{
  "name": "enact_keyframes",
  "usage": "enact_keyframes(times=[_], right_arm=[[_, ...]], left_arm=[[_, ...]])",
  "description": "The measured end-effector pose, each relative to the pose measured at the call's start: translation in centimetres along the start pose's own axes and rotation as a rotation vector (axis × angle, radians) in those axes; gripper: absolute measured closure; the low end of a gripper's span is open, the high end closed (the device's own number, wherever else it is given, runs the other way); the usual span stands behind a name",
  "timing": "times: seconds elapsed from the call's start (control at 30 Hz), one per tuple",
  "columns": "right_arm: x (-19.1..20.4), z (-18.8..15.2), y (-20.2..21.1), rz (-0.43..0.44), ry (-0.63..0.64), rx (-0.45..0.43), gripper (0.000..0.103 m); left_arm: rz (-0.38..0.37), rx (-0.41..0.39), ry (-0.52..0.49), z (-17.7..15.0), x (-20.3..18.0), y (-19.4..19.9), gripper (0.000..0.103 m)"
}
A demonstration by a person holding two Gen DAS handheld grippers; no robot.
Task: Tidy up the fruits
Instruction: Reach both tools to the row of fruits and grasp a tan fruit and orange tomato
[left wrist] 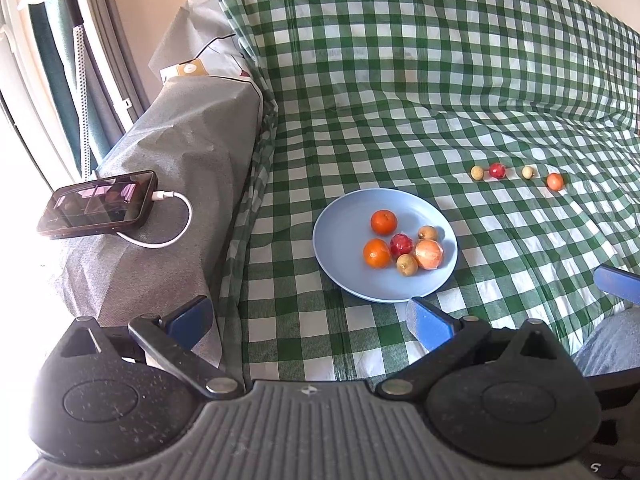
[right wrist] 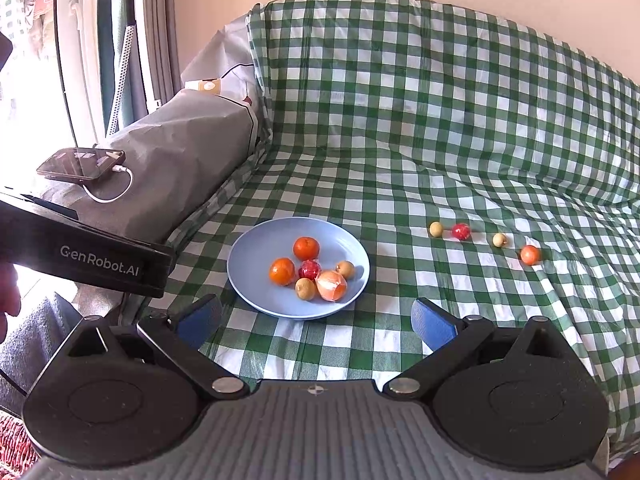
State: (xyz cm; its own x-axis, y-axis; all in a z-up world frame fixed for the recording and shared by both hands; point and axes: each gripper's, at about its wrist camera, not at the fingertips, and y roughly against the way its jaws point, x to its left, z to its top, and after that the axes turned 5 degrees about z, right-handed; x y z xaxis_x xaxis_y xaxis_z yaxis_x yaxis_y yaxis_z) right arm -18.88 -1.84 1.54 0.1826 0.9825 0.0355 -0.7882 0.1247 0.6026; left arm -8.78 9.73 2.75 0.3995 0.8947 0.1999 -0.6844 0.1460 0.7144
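Note:
A light blue plate sits on the green checked cloth and holds two oranges, a red fruit, two small tan fruits and a wrapped peach-coloured fruit. To its right, in a row on the cloth, lie a tan fruit, a red fruit, a tan fruit and a small orange fruit. My left gripper is open and empty, in front of the plate. My right gripper is open and empty, just short of the plate's near rim.
A phone on a white charging cable lies on the grey-covered armrest at the left. The checked cloth rises up the backrest behind. The left gripper's black body shows at the left of the right wrist view.

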Motion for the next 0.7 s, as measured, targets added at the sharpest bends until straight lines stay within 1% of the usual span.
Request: enact_keyframes(times=[0.23,0.43,0.53,0.63,0.7], right_arm=[[-0.6,0.2,-0.8,0.002,-0.031,0.017,0.003],[-2.1,0.0,-1.6,-0.012,-0.105,0.027,0.003],[-3.5,0.2,-1.8,-0.038,-0.141,0.026,0.003],[-5.5,0.6,-1.9,-0.087,-0.182,0.021,0.003],[-7.5,0.2,-2.9,-0.13,-0.21,0.02,0.002]], left_arm=[[-0.002,0.015,-0.022,0.7,-0.7,-0.8,0.0],[-0.019,0.046,-0.047,2.0,-2.5,-2.3,0.0],[-0.032,0.063,-0.057,3.0,-3.8,-3.3,0.0],[-0.046,0.074,-0.084,4.4,-5.5,-4.7,0.0],[-0.057,0.079,-0.105,5.6,-6.9,-5.8,0.0]])
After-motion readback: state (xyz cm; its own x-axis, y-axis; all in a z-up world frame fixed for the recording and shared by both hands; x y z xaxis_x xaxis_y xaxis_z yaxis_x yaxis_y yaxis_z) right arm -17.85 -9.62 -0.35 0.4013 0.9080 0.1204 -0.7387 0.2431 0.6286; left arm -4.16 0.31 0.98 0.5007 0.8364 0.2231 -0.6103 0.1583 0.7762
